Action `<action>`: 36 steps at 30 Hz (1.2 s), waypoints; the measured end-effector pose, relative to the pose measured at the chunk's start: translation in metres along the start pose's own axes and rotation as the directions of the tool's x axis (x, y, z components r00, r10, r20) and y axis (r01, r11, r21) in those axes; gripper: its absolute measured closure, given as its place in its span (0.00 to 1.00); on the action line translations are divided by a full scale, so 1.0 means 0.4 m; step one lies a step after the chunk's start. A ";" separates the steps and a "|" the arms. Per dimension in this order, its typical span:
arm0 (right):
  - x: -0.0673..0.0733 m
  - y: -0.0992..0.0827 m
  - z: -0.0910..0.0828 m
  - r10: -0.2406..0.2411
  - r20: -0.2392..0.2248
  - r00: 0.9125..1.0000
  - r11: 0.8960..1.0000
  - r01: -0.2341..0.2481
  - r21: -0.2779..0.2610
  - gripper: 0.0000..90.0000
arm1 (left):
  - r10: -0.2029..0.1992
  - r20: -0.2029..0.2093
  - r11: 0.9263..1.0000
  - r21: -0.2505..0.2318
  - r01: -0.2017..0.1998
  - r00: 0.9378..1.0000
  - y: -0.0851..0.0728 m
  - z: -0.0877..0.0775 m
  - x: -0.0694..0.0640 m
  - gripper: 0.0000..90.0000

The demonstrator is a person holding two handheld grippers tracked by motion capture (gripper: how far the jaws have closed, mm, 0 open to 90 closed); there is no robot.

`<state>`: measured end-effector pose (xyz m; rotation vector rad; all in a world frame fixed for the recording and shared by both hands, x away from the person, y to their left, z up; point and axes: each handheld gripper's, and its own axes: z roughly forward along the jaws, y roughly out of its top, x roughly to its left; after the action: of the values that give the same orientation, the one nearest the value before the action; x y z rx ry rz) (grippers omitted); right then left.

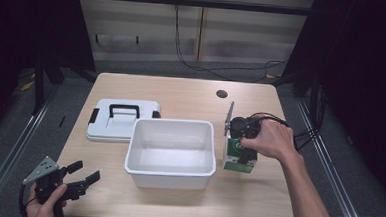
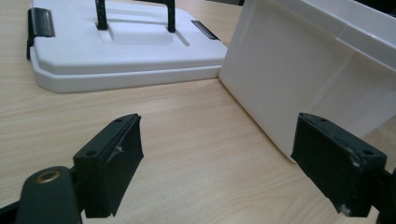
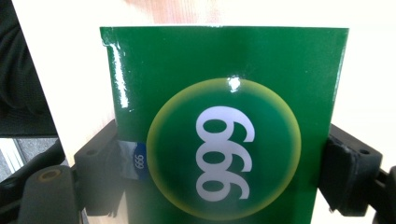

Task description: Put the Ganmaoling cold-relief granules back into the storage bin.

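A green and white box (image 1: pixel 238 156) stands on the table just right of the white bin (image 1: pixel 169 173). My right gripper (image 1: pixel 244 150) comes down on it from above and is shut on it. In the right gripper view the box's glossy green face (image 3: pixel 224 140), with a yellow-ringed circle and white "999", sits pressed between both jaws. My left gripper (image 1: pixel 83 177) hovers at the table's near left corner, open, nothing between its jaws. The left gripper view looks over bare wood toward the bin's wall (image 2: pixel 289 79) and the white lid (image 2: pixel 116 51).
The white lid (image 1: pixel 122 120) with a black handle and black latches lies flat behind and left of the bin. A dark round hole (image 1: pixel 222 94) marks the far tabletop. Cables run across the floor beyond the table.
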<state>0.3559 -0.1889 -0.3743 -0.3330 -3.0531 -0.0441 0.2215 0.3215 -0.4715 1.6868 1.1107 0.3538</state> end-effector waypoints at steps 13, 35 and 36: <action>0.009 -0.001 -0.069 0.026 0.019 0.999 1.000 -0.025 -0.015 0.18 | 0.001 0.002 1.000 -0.003 -0.001 1.000 0.000 -0.001 0.000 0.18; 0.029 -0.012 -0.169 0.026 0.036 0.999 0.999 -0.025 -0.026 0.18 | -0.003 0.000 1.000 0.000 0.003 1.000 -0.001 0.000 0.001 0.18; 0.030 -0.012 -0.174 0.023 0.040 0.999 0.999 -0.022 -0.027 0.18 | -0.003 0.000 1.000 0.000 0.003 1.000 -0.001 0.000 0.001 0.18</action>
<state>0.3477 -0.1933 -0.3041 -0.3740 -3.0909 -0.0775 0.2216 0.3216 -0.4718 1.6851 1.1129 0.3517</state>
